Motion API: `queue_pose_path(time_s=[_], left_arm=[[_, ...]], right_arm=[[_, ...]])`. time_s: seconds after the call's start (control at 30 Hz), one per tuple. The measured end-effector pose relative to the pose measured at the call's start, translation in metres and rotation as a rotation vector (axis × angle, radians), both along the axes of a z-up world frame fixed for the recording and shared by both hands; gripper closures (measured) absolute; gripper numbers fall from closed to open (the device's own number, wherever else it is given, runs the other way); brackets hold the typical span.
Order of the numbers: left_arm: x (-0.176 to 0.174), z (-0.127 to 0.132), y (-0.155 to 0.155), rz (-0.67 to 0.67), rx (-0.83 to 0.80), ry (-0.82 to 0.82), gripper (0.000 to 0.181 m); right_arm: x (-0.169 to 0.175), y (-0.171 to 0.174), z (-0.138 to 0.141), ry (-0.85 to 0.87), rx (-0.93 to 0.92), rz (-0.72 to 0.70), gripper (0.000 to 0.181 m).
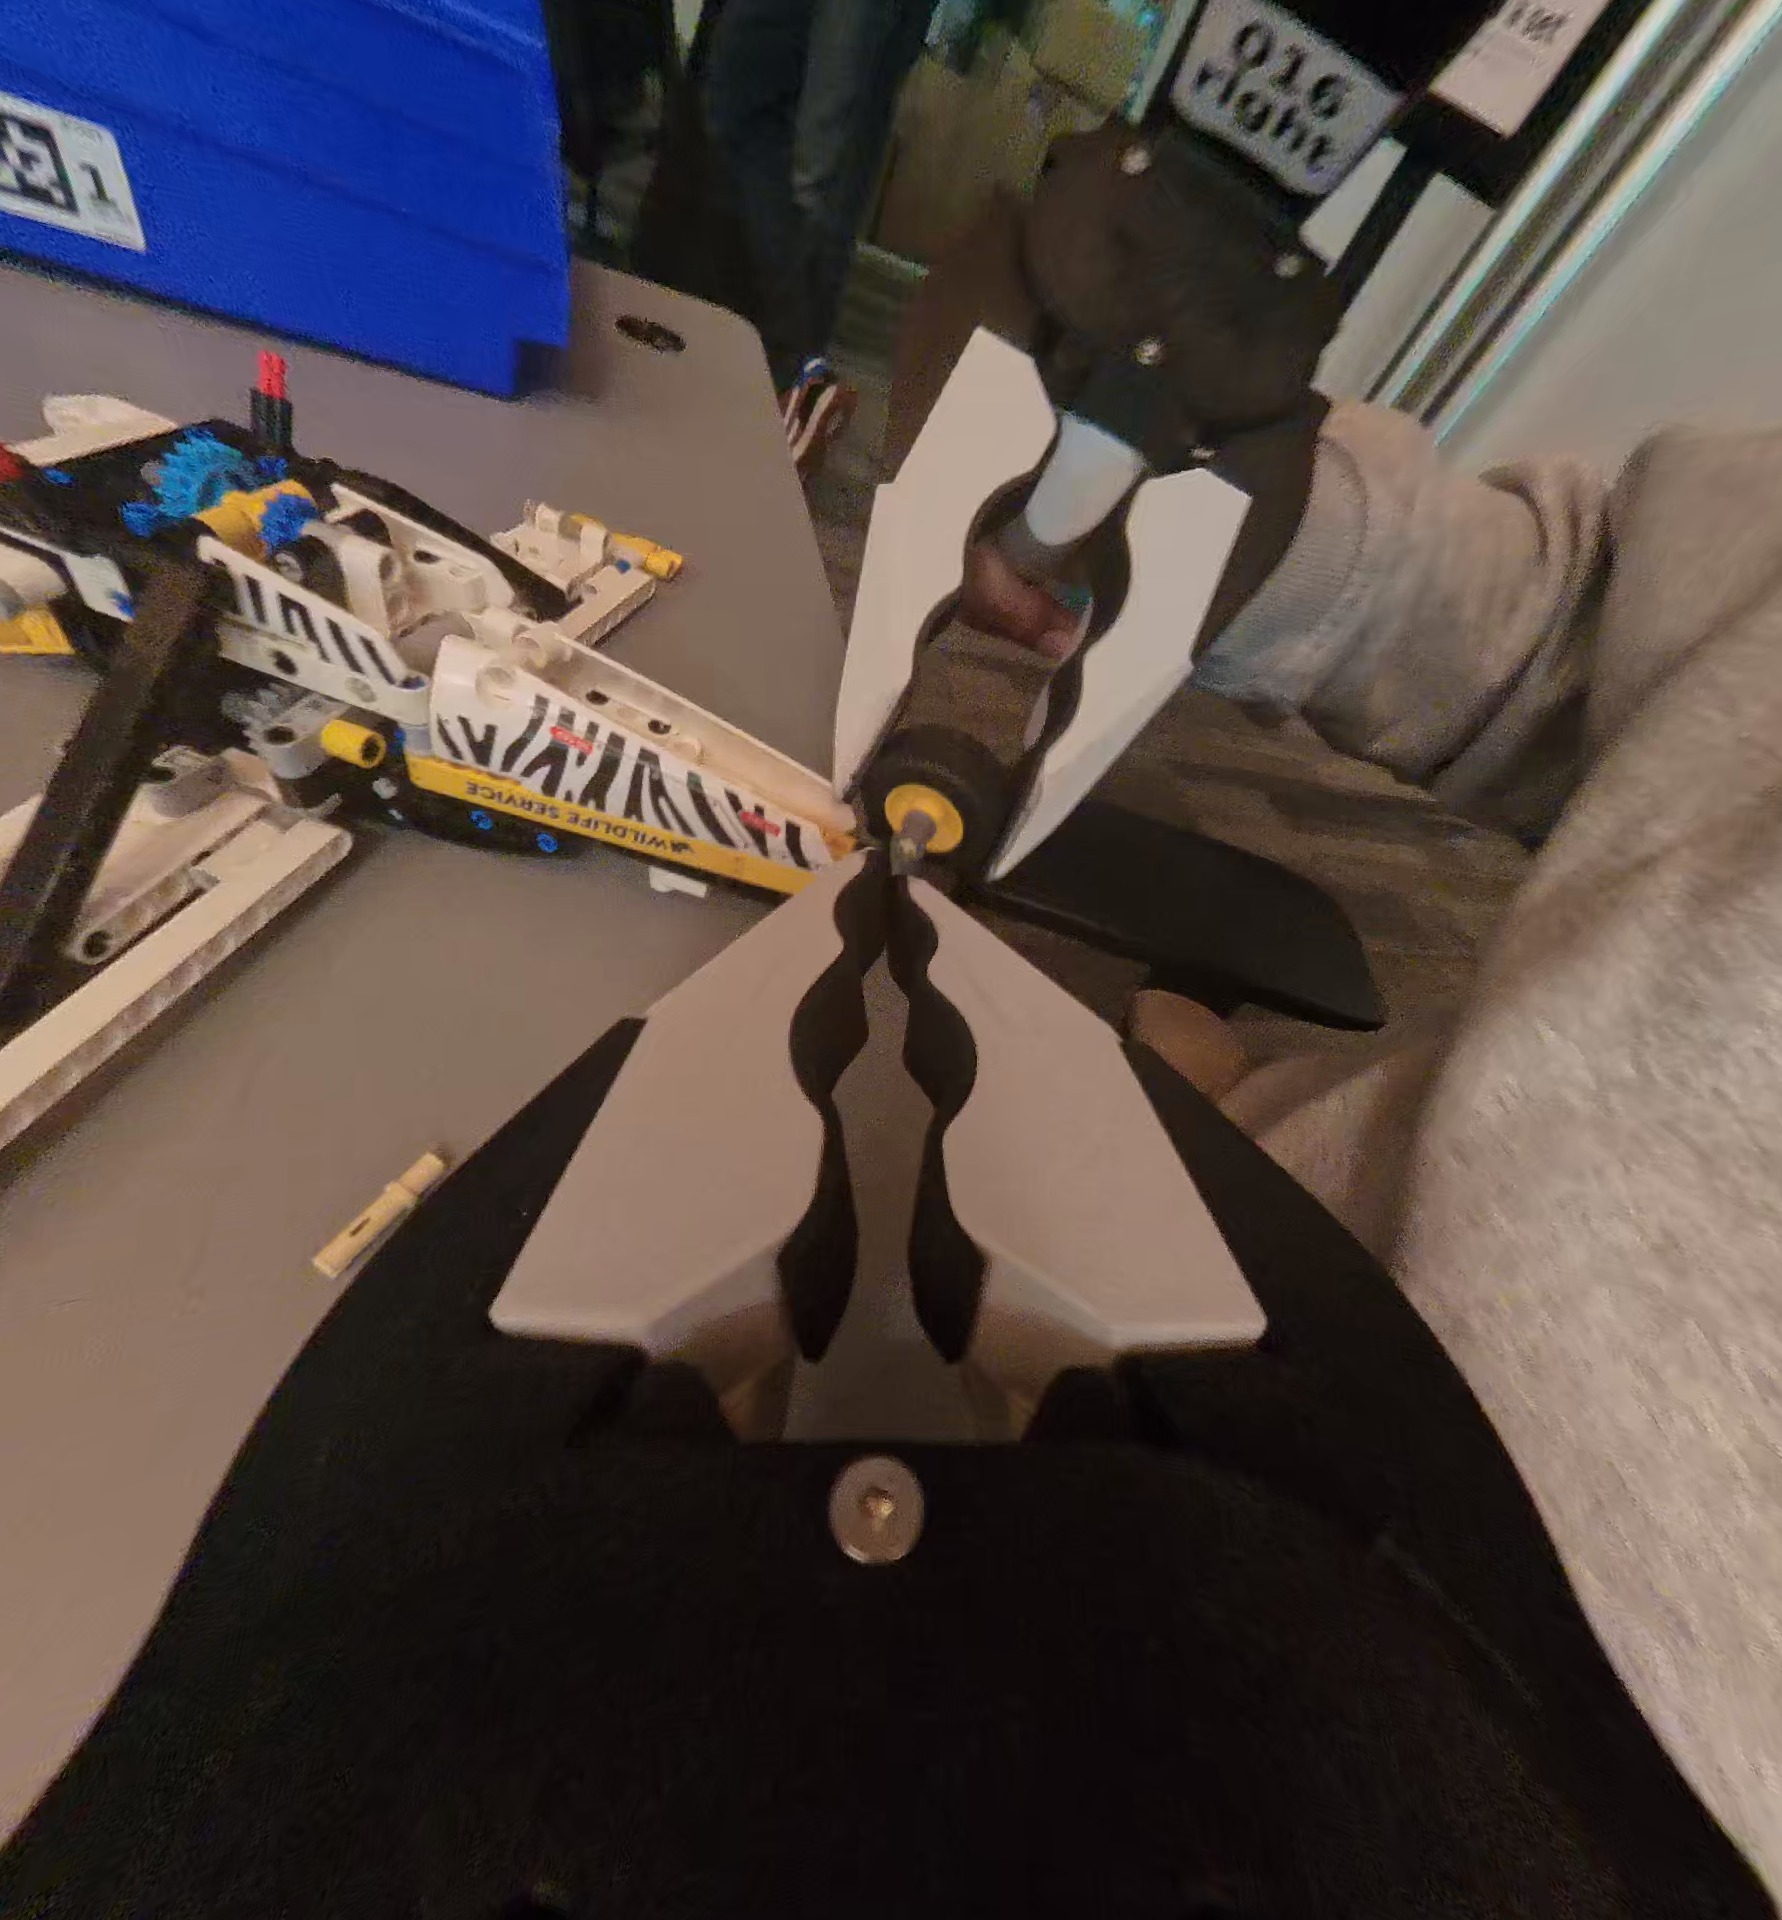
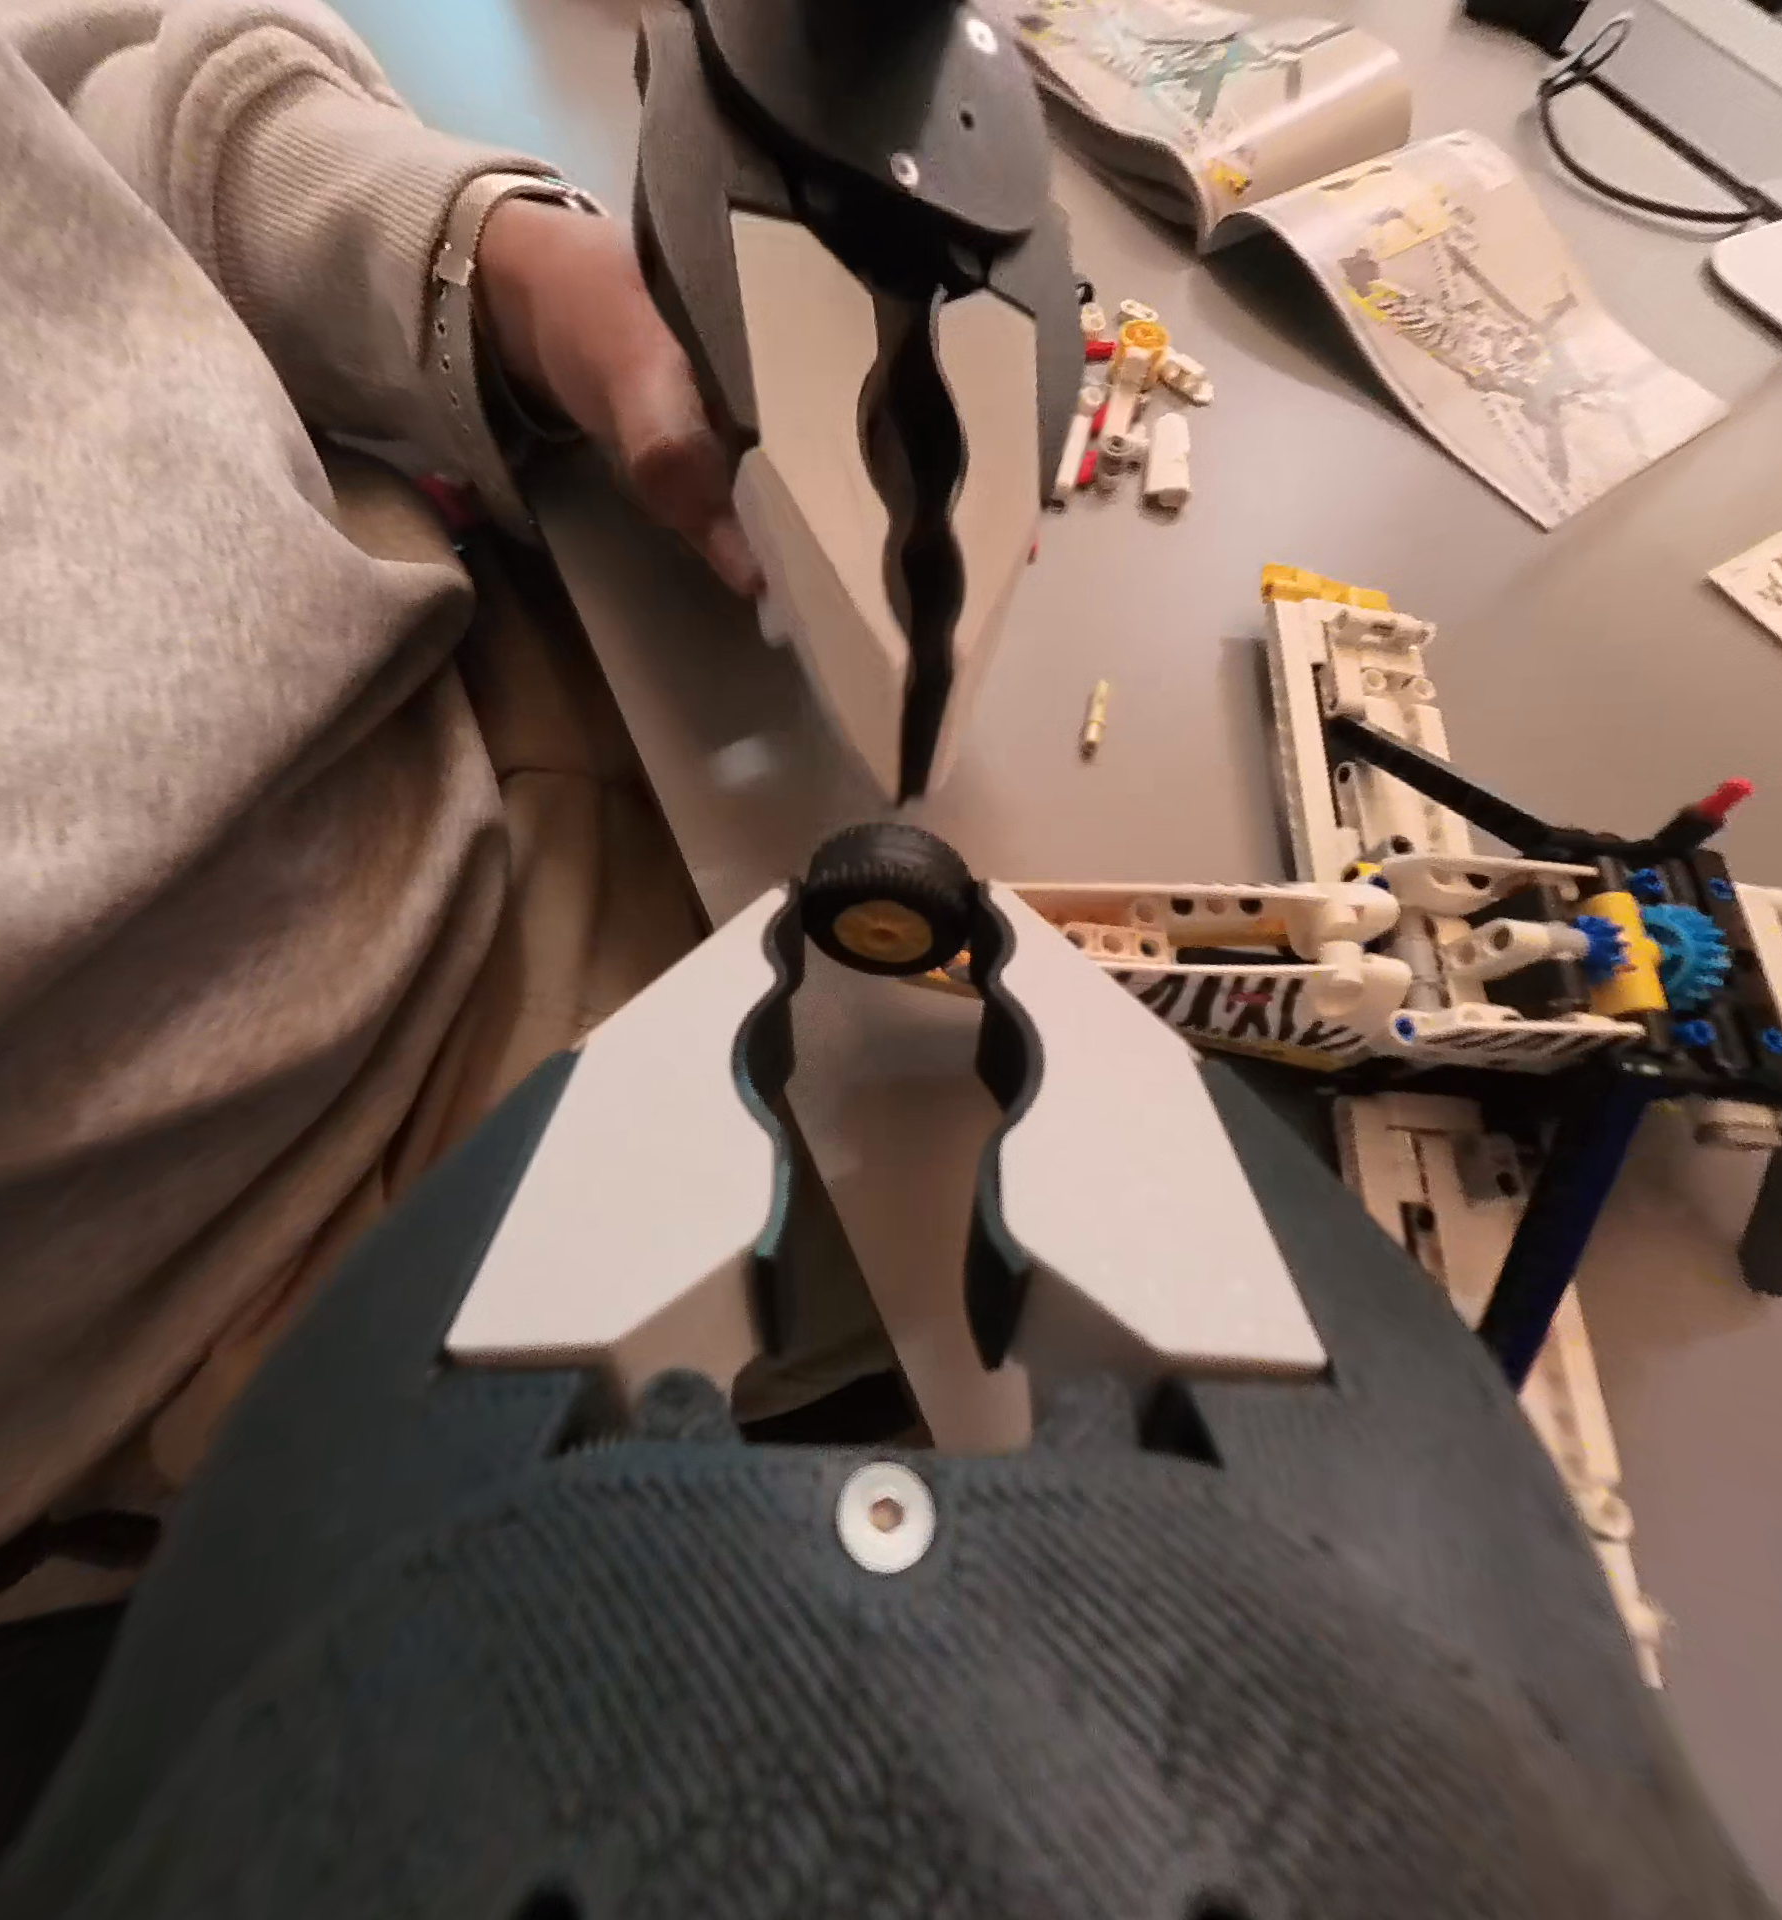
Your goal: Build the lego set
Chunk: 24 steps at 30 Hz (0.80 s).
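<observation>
My right gripper (image 2: 885, 904) is shut on a small black wheel with a yellow hub (image 2: 887, 899) and holds it just past the table's edge. In the left wrist view it comes in from above (image 1: 922, 823), with the wheel (image 1: 954, 774) at the pointed end of the zebra-striped white and yellow lego model (image 1: 596, 758). A short grey axle (image 1: 913, 831) sticks out of the hub. My left gripper (image 1: 882, 868) is shut, its tips right at the axle's end; I see nothing in its grasp. It also shows in the right wrist view (image 2: 913, 790), just above the wheel.
The model (image 2: 1282, 997) lies on the grey table (image 2: 1126, 623) over white beam frames. A tan pin (image 1: 383, 1210) lies loose on the table. Loose pieces (image 2: 1136, 416) and open instruction booklets (image 2: 1386, 260) lie farther off. A blue bin (image 1: 295, 156) stands at the back. The tan pin (image 1: 383, 1210) is about 11 cm from both grippers' fingertips. Seen from the right wrist view (image 2: 1085, 721) as well.
</observation>
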<state>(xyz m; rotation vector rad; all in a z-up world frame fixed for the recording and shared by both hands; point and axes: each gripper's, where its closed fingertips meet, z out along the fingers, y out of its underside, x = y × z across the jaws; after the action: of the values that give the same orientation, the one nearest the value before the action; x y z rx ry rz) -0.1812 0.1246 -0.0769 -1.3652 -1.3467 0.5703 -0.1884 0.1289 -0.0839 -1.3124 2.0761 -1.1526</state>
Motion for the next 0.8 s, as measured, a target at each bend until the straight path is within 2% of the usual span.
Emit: queue_pose_path(time_s=[0.1, 0.23, 0.27, 0.3, 0.43, 0.57, 0.8], left_arm=[[0.003, 0.004, -0.002, -0.007, 0.052, 0.018, 0.181], [-0.003, 0.011, 0.01, -0.061, 0.101, 0.061, 0.18], [-0.005, 0.007, 0.011, -0.066, 0.095, 0.036, 0.17], [-0.007, 0.003, 0.013, -0.077, 0.086, 0.009, 0.168], [-0.014, -0.003, 0.018, -0.116, 0.021, -0.026, 0.172], [-0.013, -0.002, 0.021, -0.165, 0.041, -0.028, 0.176], [-0.014, -0.003, 0.017, -0.129, 0.024, -0.028, 0.176]], right_arm=[[-0.009, 0.004, 0.002, -0.065, 0.007, -0.028, 0.15], [-0.003, 0.007, 0.002, -0.113, -0.008, -0.017, 0.151], [-0.002, 0.007, 0.002, -0.119, -0.012, -0.007, 0.151], [-0.001, 0.007, 0.002, -0.122, -0.02, 0.0, 0.151], [0.001, 0.005, 0.002, -0.132, -0.027, 0.024, 0.151], [0.0, 0.006, 0.001, -0.127, -0.026, 0.039, 0.151], [-0.002, 0.004, 0.002, -0.174, -0.038, 0.019, 0.151]])
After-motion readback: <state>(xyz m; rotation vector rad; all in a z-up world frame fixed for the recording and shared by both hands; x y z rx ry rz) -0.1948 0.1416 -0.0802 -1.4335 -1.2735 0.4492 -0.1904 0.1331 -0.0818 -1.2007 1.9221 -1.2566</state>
